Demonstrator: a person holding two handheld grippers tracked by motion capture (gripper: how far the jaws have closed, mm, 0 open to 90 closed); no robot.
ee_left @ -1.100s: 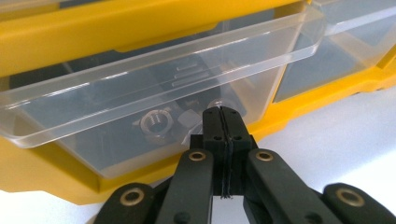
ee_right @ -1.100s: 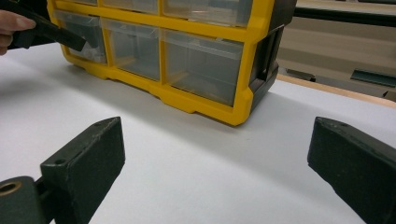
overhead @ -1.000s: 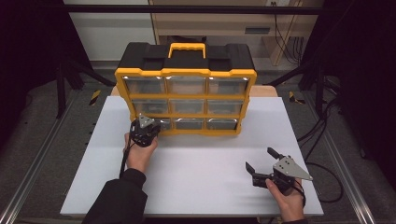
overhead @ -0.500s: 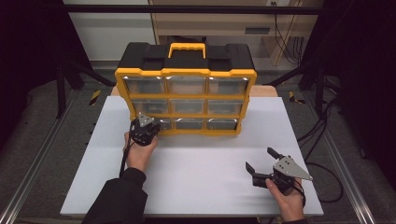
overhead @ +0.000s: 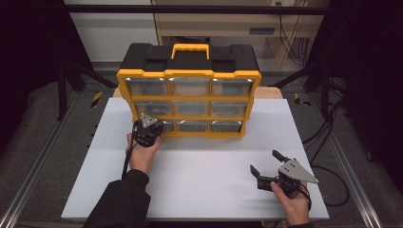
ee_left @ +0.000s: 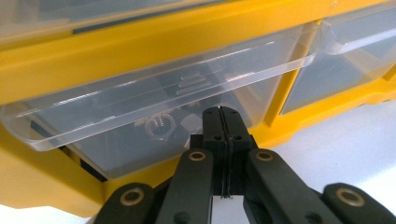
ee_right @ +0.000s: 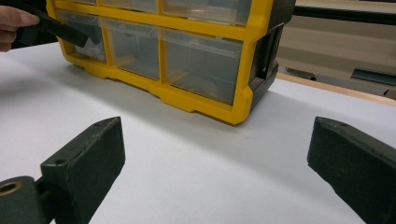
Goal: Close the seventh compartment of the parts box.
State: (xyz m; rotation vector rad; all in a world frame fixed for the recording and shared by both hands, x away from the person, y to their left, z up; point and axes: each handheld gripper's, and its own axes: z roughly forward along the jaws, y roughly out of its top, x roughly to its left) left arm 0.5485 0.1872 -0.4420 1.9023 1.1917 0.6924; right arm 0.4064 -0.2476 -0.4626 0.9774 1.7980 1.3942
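left gripper (overhead: 148, 131) jaws together at organizer's (overhead: 189, 76) bottom-left drawer (ee_left: 154, 107) (nut (ee_left: 160, 127) inside) | right gripper (overhead: 271, 167) jaws wide

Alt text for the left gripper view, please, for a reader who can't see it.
The left tongs, jaws closed together, press at the front of a clear plastic drawer in the yellow organizer, under the drawer's lip. A metal nut shows through the drawer front, and white table lies at the right.
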